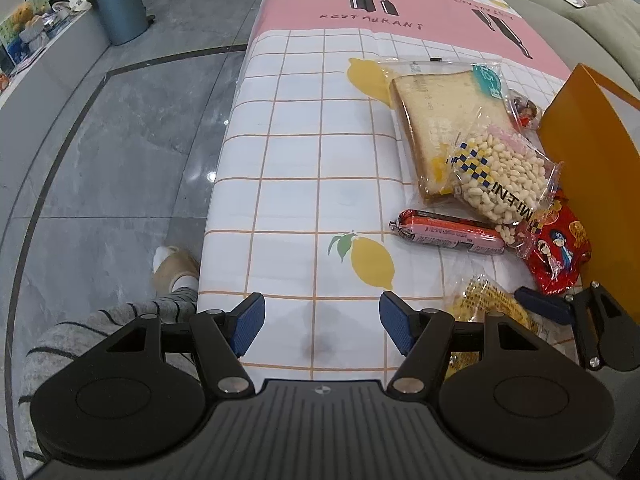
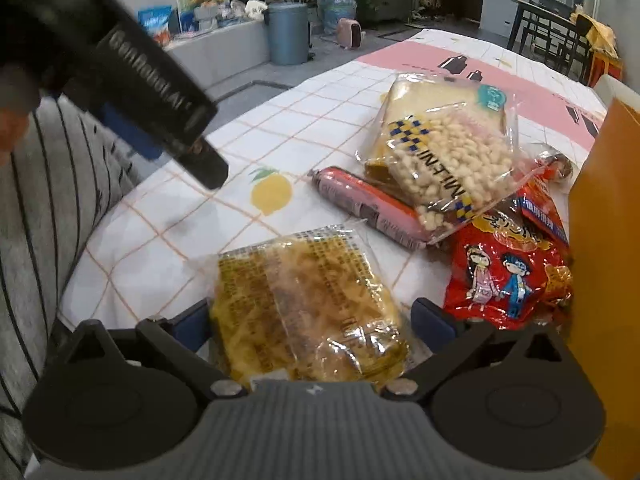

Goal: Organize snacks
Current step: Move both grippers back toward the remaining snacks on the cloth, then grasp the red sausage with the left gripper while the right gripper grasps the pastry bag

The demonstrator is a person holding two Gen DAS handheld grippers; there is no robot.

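The left gripper (image 1: 322, 322) hovers with jaws apart over the bare bench (image 1: 296, 160). To its right lie bagged bread (image 1: 436, 120), a sausage (image 1: 452, 232) and a red packet (image 1: 558, 252).

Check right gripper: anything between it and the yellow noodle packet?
Nothing visible. The yellow noodle packet already lies between the open fingers of the right gripper; whether the pads touch it is unclear. The red snack bag sits beside it.

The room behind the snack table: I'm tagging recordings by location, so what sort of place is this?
Most likely a home living and dining area. A sofa borders the table, a dining table with chairs stands at the back, and a water jug and bin sit on the tiled floor.
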